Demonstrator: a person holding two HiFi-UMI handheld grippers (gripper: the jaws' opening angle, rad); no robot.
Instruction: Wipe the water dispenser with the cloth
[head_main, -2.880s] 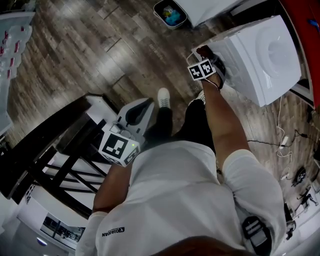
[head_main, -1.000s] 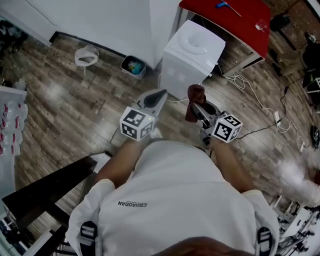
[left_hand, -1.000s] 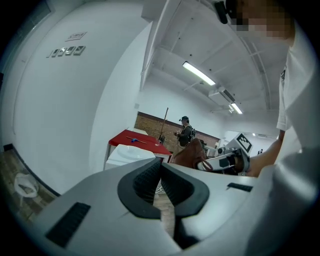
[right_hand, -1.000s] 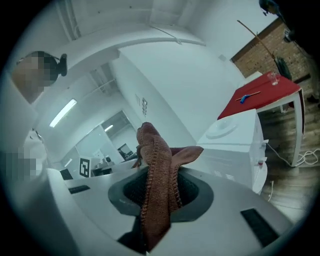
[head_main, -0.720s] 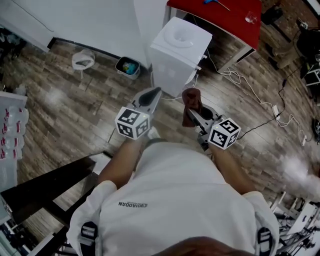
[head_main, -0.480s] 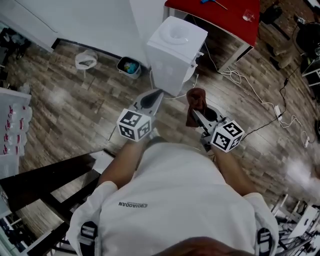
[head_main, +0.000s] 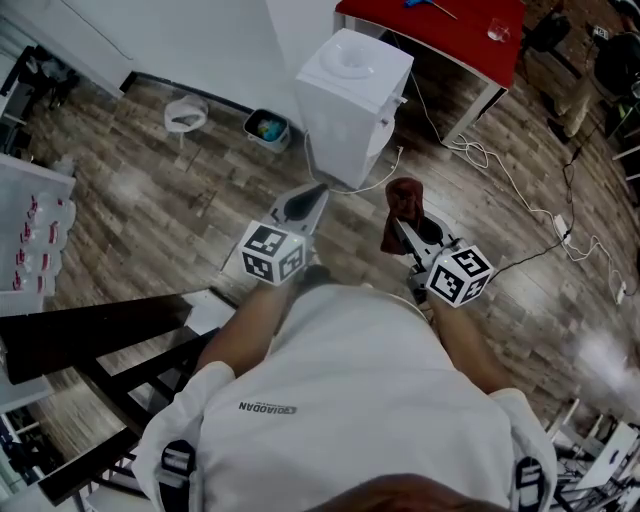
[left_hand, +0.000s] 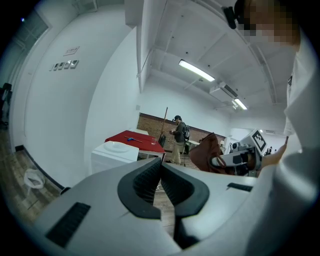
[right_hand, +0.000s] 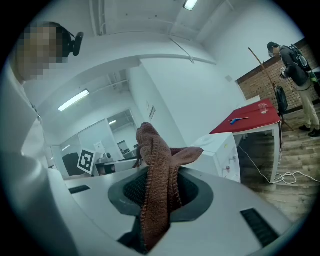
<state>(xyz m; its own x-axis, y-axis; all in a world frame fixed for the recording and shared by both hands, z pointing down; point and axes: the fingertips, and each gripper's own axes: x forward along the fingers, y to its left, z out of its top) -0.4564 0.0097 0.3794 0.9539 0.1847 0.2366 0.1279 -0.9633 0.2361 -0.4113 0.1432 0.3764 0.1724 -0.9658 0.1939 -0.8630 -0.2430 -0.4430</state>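
Presently, the brown cloth (right_hand: 156, 160) is clamped between the jaws of the right gripper (right_hand: 161, 189) and is bunched above them. The left gripper (left_hand: 161, 174) is closed, empty. The white water dispenser (head_main: 350, 95) is positioned well ahead.

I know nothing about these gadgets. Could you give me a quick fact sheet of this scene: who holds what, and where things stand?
setting: room with a wood floor
left claw: shut, empty
right claw: shut on the brown cloth
water dispenser: white, upright, ahead of the person, apart from both claws
behind it: red table
wiping: not under way
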